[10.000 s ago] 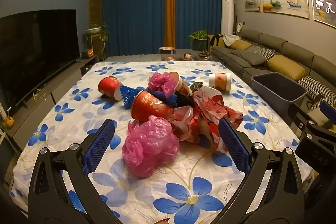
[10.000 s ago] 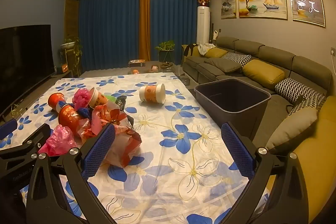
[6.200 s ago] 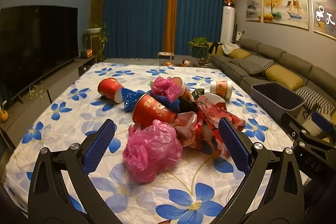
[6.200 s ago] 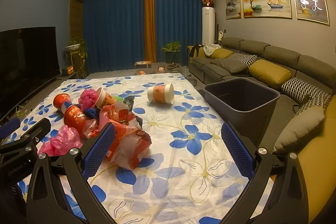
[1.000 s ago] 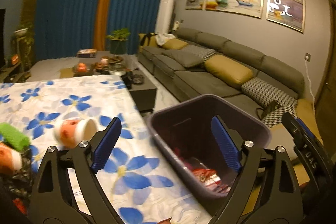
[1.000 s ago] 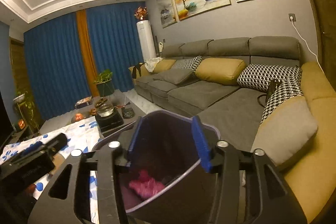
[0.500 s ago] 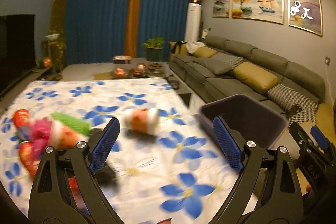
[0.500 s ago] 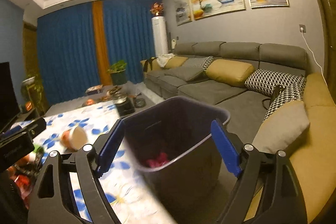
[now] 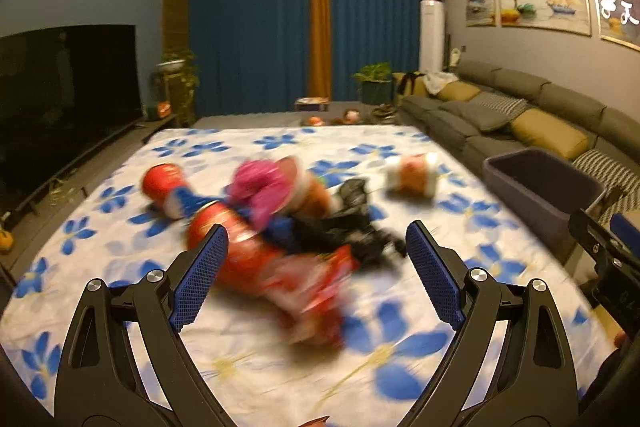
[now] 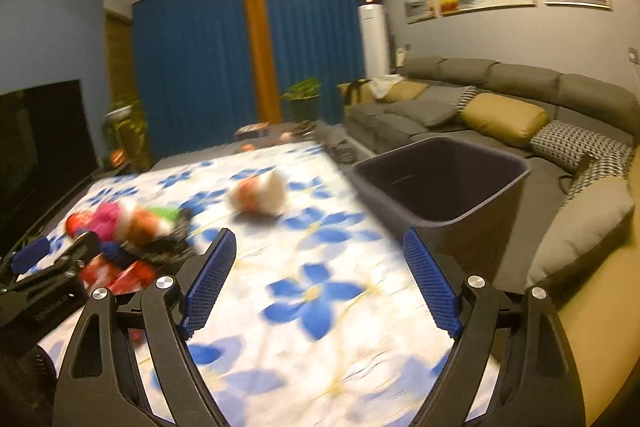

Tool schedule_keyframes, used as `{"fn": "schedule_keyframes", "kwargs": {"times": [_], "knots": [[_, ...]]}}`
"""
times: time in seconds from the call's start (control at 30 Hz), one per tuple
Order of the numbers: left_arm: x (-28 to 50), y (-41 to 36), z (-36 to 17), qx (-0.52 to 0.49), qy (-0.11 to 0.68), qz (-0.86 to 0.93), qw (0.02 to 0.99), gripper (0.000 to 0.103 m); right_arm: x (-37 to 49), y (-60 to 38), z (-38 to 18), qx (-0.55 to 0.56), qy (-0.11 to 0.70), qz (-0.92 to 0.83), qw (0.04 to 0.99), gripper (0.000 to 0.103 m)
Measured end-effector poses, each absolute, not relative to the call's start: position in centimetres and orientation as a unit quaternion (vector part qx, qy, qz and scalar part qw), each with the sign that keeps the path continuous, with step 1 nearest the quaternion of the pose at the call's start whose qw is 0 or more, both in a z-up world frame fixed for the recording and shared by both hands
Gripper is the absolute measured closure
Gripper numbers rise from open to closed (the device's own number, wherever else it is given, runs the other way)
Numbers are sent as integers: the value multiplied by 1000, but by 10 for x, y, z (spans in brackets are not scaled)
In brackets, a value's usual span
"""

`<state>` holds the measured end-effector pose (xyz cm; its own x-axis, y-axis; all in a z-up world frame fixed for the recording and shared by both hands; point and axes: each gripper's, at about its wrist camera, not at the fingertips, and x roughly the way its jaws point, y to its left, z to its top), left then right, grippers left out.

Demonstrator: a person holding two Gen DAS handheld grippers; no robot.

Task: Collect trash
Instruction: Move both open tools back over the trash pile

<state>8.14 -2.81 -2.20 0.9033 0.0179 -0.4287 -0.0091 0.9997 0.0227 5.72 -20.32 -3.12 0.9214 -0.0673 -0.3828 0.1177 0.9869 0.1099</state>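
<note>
A blurred pile of trash [image 9: 276, 227] lies mid-table: red cups, a pink bag [image 9: 260, 187], a black wrapper [image 9: 352, 223] and red wrappers. My left gripper [image 9: 316, 279] is open and empty, just in front of the pile. A white and orange cup [image 9: 412, 175] lies on its side further right; it also shows in the right wrist view [image 10: 260, 195]. My right gripper [image 10: 318, 279] is open and empty over the floral tablecloth [image 10: 304, 307]. The grey bin [image 10: 444, 183] stands beside the table's right edge.
A grey sofa [image 10: 500, 115] with yellow cushions runs along the right wall behind the bin. A dark TV [image 9: 60, 99] stands on the left. Blue curtains [image 9: 288, 27] and a low coffee table are at the back.
Both grippers have swung left, away from the bin and back over the table. The pink bag and a red wrapper from the front of the pile went into the bin earlier.
</note>
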Motion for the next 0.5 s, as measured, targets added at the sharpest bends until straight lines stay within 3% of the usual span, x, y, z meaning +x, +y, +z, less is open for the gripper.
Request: {"fn": "schedule_keyframes", "kwargs": {"times": [0.5], "knots": [[54, 42, -29, -25, 219, 46, 974, 14, 55, -120, -35, 18, 204, 3, 979, 20]]}}
